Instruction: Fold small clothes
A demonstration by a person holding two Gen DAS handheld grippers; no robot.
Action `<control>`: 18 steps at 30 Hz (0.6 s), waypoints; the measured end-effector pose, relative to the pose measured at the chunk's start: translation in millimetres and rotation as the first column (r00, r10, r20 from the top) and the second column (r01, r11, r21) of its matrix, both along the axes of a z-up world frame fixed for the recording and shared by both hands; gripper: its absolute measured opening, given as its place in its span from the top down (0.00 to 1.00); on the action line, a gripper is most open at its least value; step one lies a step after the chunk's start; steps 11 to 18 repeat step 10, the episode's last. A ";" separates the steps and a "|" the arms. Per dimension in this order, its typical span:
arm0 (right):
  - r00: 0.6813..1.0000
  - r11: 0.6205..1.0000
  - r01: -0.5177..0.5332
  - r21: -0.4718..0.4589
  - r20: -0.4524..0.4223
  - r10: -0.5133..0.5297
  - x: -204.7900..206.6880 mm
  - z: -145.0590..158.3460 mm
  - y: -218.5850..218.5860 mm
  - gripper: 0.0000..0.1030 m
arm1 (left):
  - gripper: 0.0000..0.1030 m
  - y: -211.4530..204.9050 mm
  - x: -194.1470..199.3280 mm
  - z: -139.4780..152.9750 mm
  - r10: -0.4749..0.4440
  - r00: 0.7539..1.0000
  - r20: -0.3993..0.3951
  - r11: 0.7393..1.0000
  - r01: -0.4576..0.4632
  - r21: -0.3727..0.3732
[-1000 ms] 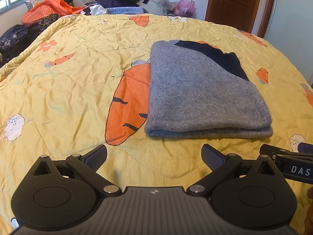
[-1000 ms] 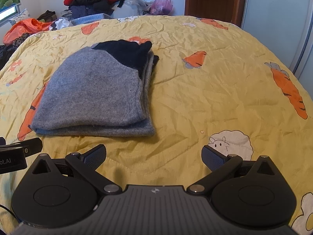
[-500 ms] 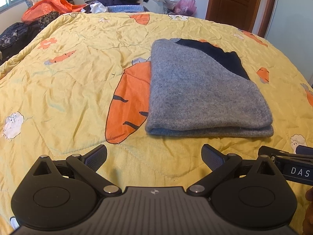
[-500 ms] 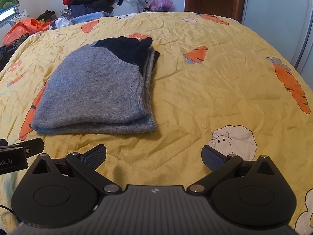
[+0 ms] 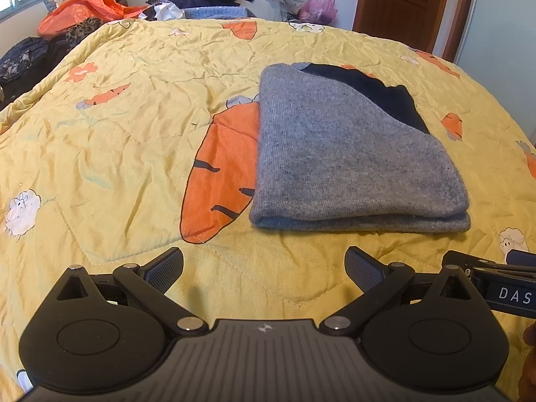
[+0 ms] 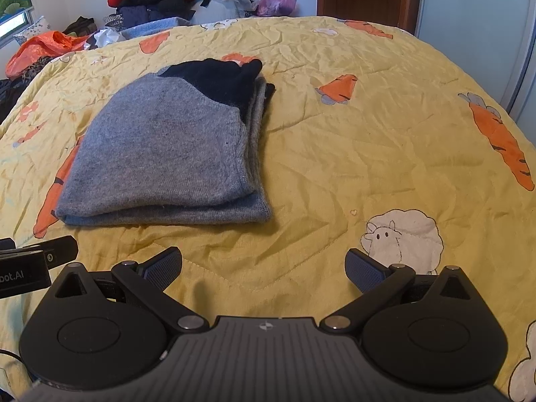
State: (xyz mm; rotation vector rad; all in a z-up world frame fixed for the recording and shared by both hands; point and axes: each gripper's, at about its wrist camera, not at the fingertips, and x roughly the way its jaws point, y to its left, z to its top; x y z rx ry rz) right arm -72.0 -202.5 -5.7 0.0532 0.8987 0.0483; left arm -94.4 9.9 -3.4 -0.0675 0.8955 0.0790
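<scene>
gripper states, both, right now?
Left gripper: open, holding nothing, short of the folded grey sweater.
Right gripper: open, holding nothing.

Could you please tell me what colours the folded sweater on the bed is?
The sweater is mostly grey, with a black section at its far end, clearest in the right wrist view.

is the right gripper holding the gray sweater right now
No: the right gripper is open and empty, short of the folded gray sweater lying on the yellow quilt.

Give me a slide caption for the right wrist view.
Open right gripper hovers over the yellow carrot-print quilt, short of the folded grey and black knit sweater.
</scene>
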 end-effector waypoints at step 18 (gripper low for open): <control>1.000 1.000 0.029 0.011 0.005 -0.029 6.4 3.6 -9.1 0.00 | 0.00 12.0 -0.3 12.8 0.007 0.997 0.079 1.000 -0.005 -0.029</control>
